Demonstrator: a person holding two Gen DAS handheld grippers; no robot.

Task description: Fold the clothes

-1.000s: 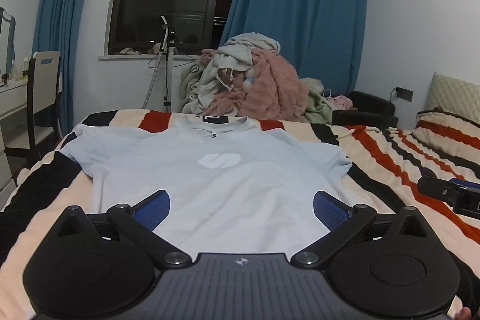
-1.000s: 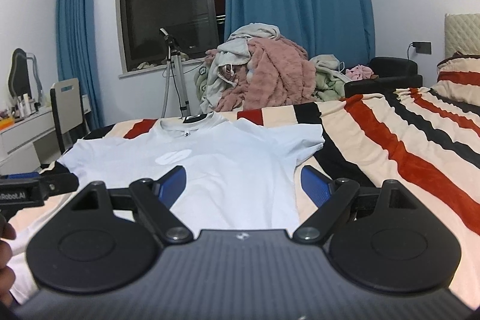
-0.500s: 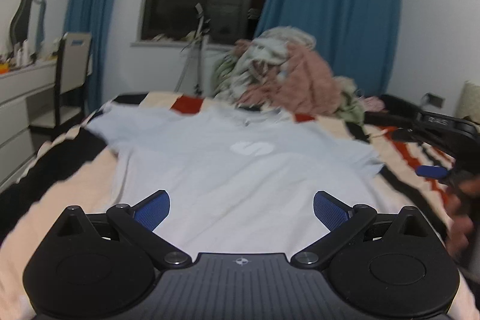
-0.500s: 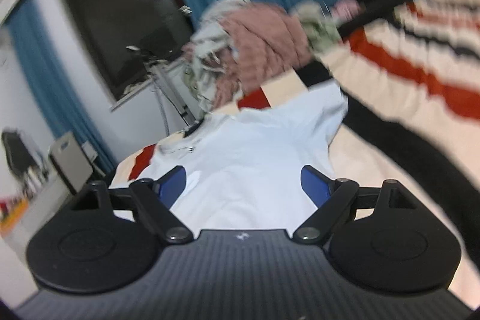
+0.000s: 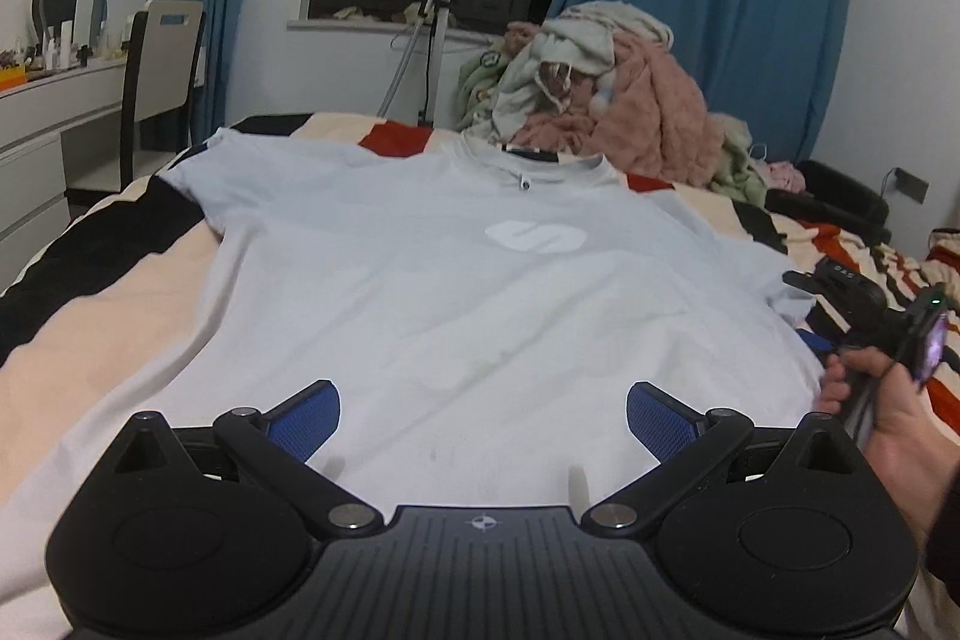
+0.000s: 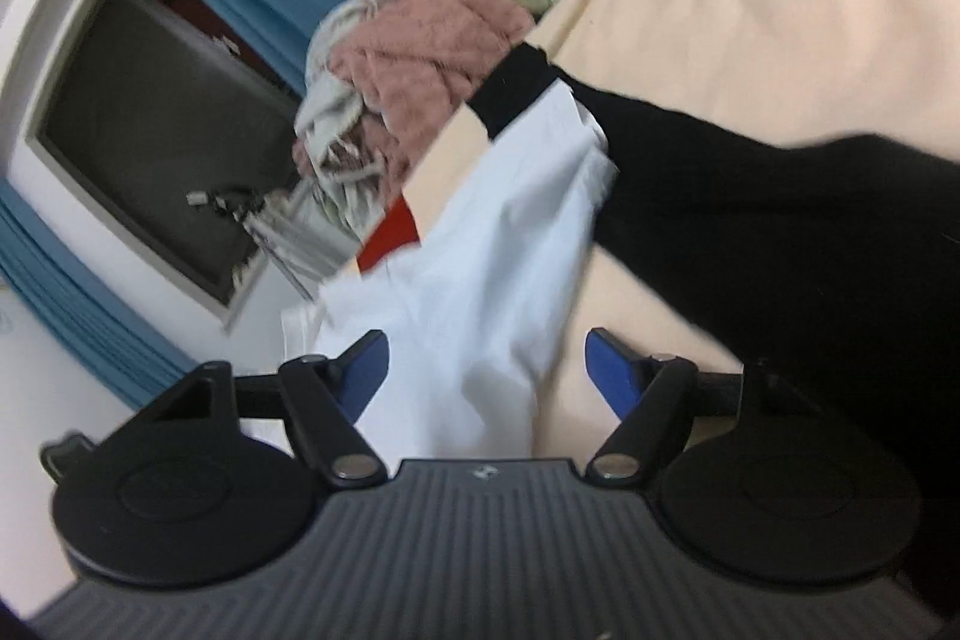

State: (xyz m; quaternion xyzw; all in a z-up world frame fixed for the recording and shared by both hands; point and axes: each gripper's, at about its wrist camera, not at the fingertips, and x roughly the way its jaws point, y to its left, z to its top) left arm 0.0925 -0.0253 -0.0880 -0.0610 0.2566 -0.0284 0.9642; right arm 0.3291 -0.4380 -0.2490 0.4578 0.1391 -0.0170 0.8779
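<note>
A: T-shirt [image 5: 456,292] noted flat on the striped bed [image 5: 108,292], front up, directly ahead of the left hand-held gripper [image 5: 483,415]. Its jaws are held wide, nothing between them, hem just under the fingertips.

B: Orientation?

A: Long axis runs straight away from the left hand-held gripper: hem nearest, collar [image 5: 531,163] at the far end, pointed toward the laundry pile [image 5: 606,94] by the window. Sleeves are spread to either side.

B: Right side?

A: The right hand-held gripper [image 6: 487,364] is seen rolled onto its side at the shirt's right edge, below the right sleeve [image 6: 576,148]. Its jaws have just been closing and are at a middling width; pale cloth lies between them, but the pads are not seen pressing on it. No grip judged yet.

B: Risks?

A: Three, as judged. Only the top layer may be pinched, so front and back would separate on the lift. The blanket below may be caught along with the edge, since the jaws sit low against the bed. With one side taken before the other, the shirt could be dragged askew and the fold line lost. The right view is blurred, so exact edge placement cannot be confirmed.
</note>
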